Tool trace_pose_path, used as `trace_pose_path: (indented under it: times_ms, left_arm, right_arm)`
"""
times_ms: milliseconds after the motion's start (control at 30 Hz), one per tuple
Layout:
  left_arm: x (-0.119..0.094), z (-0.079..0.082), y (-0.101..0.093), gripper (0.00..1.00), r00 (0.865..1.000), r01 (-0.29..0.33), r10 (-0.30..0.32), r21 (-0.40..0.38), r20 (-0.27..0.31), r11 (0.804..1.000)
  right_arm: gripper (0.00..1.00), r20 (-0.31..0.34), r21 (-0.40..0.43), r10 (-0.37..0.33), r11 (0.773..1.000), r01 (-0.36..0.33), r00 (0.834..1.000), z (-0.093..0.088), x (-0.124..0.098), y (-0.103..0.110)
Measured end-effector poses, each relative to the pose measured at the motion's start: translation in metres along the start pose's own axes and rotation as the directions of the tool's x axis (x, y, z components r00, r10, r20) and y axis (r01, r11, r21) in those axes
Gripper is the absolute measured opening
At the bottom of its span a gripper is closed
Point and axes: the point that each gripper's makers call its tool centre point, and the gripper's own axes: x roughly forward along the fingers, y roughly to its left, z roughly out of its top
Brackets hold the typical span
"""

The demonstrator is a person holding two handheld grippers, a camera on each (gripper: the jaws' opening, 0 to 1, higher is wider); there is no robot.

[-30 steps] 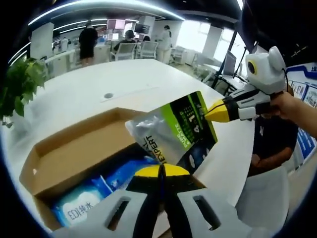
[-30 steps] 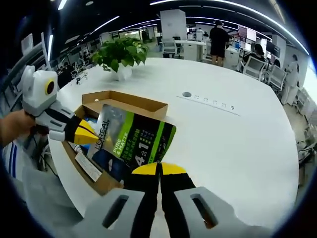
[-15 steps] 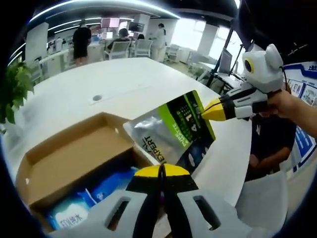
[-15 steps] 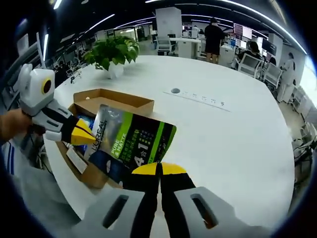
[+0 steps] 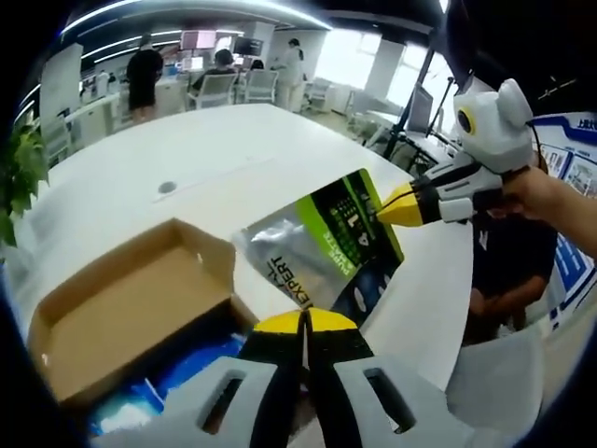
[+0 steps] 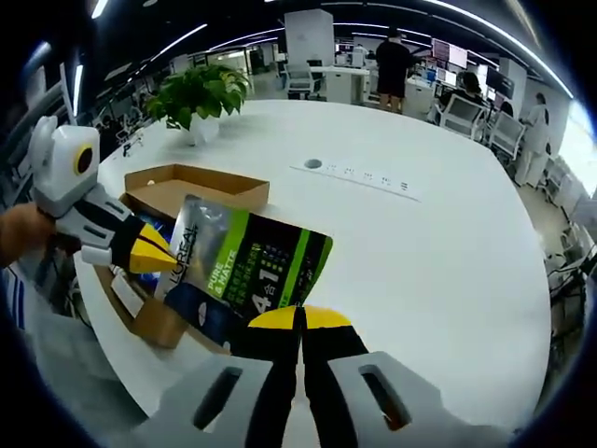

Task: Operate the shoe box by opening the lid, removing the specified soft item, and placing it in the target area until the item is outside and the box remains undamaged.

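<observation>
Pouch [image 6: 244, 271] has drifted off the shoe box [image 5: 121, 308]; left gripper [image 5: 304, 322] and right gripper [image 6: 300, 319] clamp opposite edges. Looks light, floppy, slick foil; hold the seams.

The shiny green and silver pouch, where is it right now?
The green and silver foil pouch is held up between both grippers, the left gripper and the right gripper, beside the open cardboard shoe box, above the white table.

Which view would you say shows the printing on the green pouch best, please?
The right gripper view: the green pouch faces the camera, brand and product text readable. The left gripper view shows the pouch from its silver side, partly folded, text rotated.
</observation>
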Motion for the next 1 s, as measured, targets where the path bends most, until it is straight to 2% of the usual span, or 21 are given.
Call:
trace_pose_path:
  times_ms: [600, 1000]
  left_arm:
    - [0.034, -0.003, -0.005, 0.0, 0.995, 0.03, -0.024, 0.052, -0.097, 0.998]
    - [0.055, -0.01, -0.001, 0.0, 0.986, 0.028, -0.008, 0.115, -0.168, 0.993]
  right_arm:
    - [0.0, -0.051, 0.022, -0.019, 1.0, 0.021, 0.999, -0.016, 0.019, -0.027]
    - [0.0, -0.085, 0.046, -0.018, 0.999, 0.022, 0.996, -0.03, 0.037, -0.038]
